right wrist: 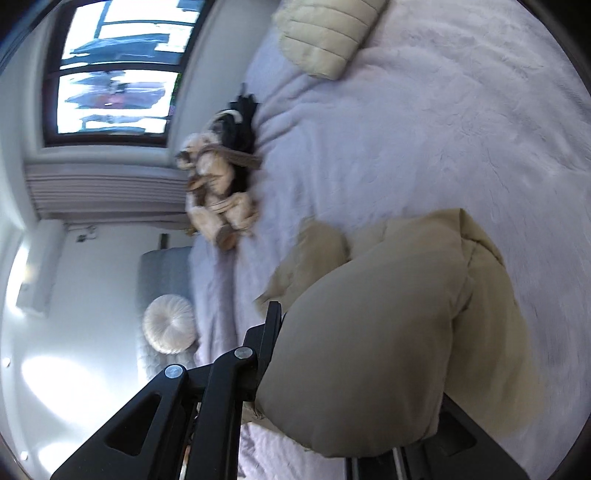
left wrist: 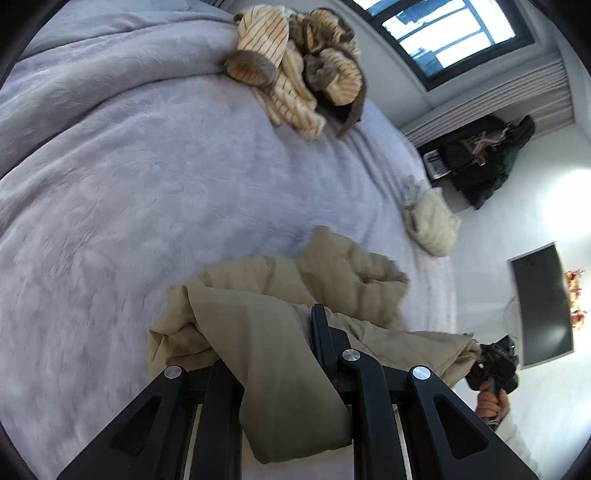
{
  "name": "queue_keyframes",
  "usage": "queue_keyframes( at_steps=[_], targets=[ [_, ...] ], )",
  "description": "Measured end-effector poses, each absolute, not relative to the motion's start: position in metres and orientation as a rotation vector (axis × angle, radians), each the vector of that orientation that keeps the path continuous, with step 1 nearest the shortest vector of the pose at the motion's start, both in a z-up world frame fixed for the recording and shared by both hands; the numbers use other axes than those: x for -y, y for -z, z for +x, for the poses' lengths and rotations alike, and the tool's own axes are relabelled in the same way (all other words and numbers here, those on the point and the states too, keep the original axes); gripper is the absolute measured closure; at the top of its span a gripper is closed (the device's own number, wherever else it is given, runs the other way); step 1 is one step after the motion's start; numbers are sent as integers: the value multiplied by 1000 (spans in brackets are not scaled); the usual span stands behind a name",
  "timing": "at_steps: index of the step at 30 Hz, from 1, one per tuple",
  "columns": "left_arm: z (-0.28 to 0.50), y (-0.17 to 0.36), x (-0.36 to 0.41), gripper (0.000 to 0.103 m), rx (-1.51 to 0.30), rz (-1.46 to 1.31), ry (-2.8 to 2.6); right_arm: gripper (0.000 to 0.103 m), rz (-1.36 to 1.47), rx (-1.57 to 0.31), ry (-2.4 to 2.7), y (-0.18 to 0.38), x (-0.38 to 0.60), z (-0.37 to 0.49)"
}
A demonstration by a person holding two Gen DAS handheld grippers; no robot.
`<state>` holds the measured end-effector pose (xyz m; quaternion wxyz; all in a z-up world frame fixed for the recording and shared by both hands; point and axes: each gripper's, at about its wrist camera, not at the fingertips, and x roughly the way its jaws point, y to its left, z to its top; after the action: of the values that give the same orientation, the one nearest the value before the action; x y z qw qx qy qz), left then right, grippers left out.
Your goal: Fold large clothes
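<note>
The bed (left wrist: 129, 166), spread with a pale lilac fleece cover, carries everything. The khaki padded coat (left wrist: 332, 273) lies bunched near the bed's edge, partly lifted and strung between both grippers. To do this step well, I judge the two held ends should be drawn apart until the fabric hangs flat, then laid down together on the bare middle of the bed, keeping the edges level so the fold lands square. The grips should not slacken before the cloth rests. The left gripper (left wrist: 273, 354) pinches a fold of the coat, which drapes over and between its fingers. The right gripper (right wrist: 354, 369) likewise clamps a puffed bulge of the coat, one finger hidden under it. A striped garment (left wrist: 295, 62) sits heaped at the far edge, well apart; a cream jacket (right wrist: 325, 33) lies further along the bed.
</note>
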<state>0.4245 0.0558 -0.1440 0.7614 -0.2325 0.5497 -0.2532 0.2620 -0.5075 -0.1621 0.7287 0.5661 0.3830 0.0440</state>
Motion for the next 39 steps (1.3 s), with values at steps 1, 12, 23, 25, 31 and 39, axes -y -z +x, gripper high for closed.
queue_keyframes(
  at_steps=[1,12,23,25,31,39],
  targets=[
    [432,154,-50,86,-1204,-485,545,91,1252,-851,-83,172,510,270],
    [451,189,-17,61,-1278,-331,449,85,1246,-907,-10,236,514,300],
    [417,100,-28,12,-1009,-133,349,28,1106,-862,-72,174,498,305],
    [410,104,-17,37,-1012,-119,376,57,982,-886,-51,162,487,300],
    [397,143,41,52,-994,-50,435,96,559,-998,26,169,455,304],
    [448,207,62,52,-945,-127,246,99,467,-979,177,220,464,336]
  ],
)
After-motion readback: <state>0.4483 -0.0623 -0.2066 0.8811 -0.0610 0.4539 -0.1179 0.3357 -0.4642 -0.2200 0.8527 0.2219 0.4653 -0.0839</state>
